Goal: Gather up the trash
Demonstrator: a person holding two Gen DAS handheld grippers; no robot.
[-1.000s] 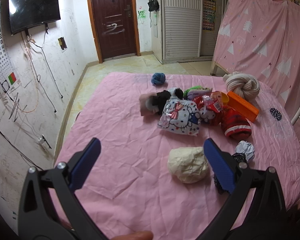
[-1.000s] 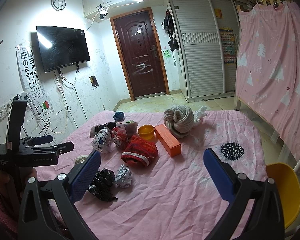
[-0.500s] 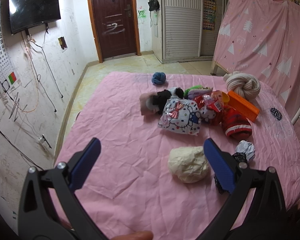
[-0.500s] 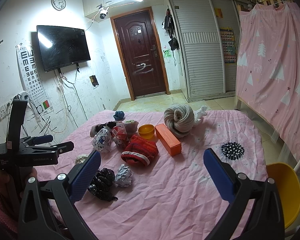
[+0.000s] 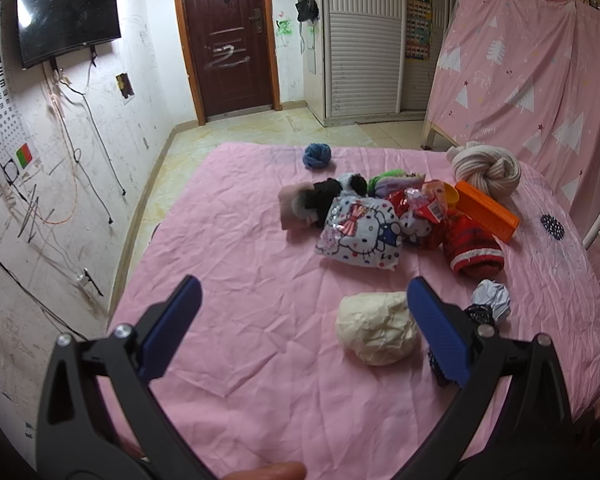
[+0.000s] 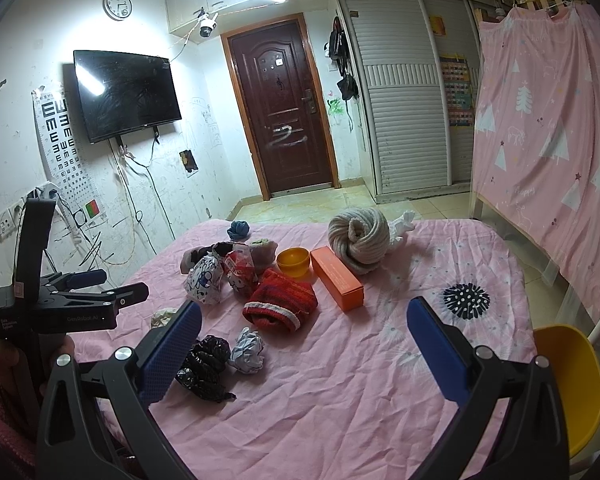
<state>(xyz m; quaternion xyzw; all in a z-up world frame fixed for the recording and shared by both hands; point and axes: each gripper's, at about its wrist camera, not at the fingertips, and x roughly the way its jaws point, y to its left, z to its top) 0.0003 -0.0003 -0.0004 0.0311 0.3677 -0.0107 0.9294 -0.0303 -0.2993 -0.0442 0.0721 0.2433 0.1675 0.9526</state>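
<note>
A cream crumpled paper ball [image 5: 376, 328] lies on the pink table cover, just inside the right finger of my left gripper [image 5: 304, 322], which is open and holds nothing. Beside it lie a white crumpled paper [image 5: 492, 303] [image 6: 250, 350] and a crumpled black plastic bag [image 6: 206, 366], partly hidden behind the finger in the left wrist view. My right gripper [image 6: 304, 342] is open and empty above the cover, with the black bag by its left finger. The left gripper [image 6: 96, 292] shows from the side at the left of the right wrist view.
Further back lie a Hello Kitty bag [image 5: 360, 236], red knit hat [image 6: 280, 306], orange box [image 6: 336, 278], orange bowl [image 6: 293, 261], beige yarn bundle [image 6: 358, 240], blue yarn ball [image 5: 317, 155] and plush items [image 5: 316, 200]. A yellow chair [image 6: 570, 384] stands right of the table [image 6: 380, 400].
</note>
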